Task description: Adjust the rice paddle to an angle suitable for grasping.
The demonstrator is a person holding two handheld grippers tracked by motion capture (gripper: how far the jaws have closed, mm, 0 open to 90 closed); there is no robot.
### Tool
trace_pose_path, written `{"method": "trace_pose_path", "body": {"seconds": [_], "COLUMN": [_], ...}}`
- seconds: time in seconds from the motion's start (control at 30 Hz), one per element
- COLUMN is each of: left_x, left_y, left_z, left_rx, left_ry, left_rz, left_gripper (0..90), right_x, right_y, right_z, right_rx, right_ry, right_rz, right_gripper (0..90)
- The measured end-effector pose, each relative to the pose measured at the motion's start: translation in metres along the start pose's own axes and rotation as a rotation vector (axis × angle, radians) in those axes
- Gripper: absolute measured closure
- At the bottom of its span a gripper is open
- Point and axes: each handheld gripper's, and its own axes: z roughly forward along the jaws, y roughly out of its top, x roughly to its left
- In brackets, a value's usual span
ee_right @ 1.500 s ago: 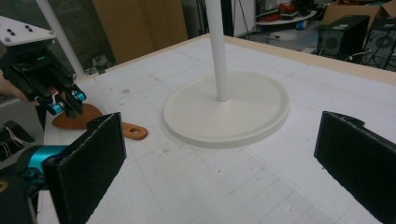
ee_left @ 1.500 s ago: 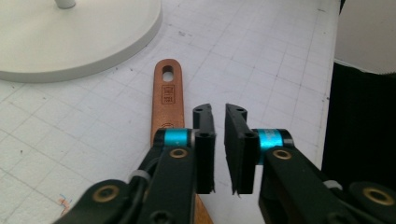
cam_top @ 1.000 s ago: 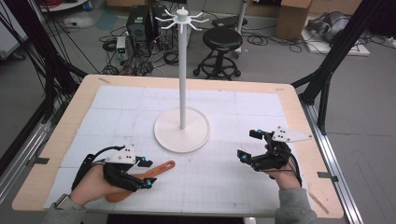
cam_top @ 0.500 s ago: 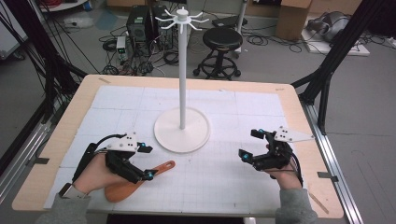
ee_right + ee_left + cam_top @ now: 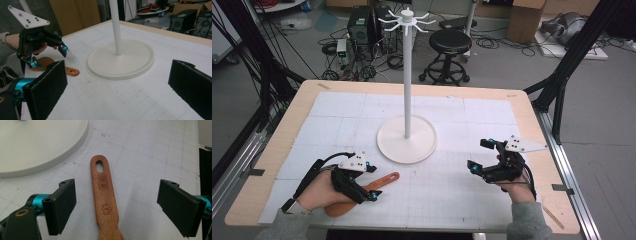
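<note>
Left gripper [image 5: 117, 202] spread, jaws just opened wider, straddling the brown wooden spatula's flat handle [image 5: 105, 195] lying on the table. Step: grasp approach. Next: descend, close squarely. Right gripper [image 5: 487, 157] spread, idle.

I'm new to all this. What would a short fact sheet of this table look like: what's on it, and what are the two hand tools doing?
Surface: table under a white gridded mat
Stand: white hook stand, upright on a round base
Item in hand's reach: wooden spatula, flat on the mat, hanging hole toward the stand
Left gripper: jaws just opened, astride the handle, pads clear of it
Right gripper: open, nothing between its jaws
</note>
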Motion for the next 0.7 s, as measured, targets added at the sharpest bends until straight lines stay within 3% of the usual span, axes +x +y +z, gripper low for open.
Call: {"method": "trace_pose_path", "body": {"seconds": [0.7], "left_x": [0.006], "left_y": [-0.008], "left_z": [0.019], "left_rx": [0.096], "left_ry": [0.025], "left_rz": [0.008], "left_gripper": [18.8], "right_x": [0.0], "right_y": [0.0], "right_z": [0.0], "right_rx": [0.0], "right_ry": [-0.002], "right_rz": [-0.003], "right_gripper": [1.0]}}
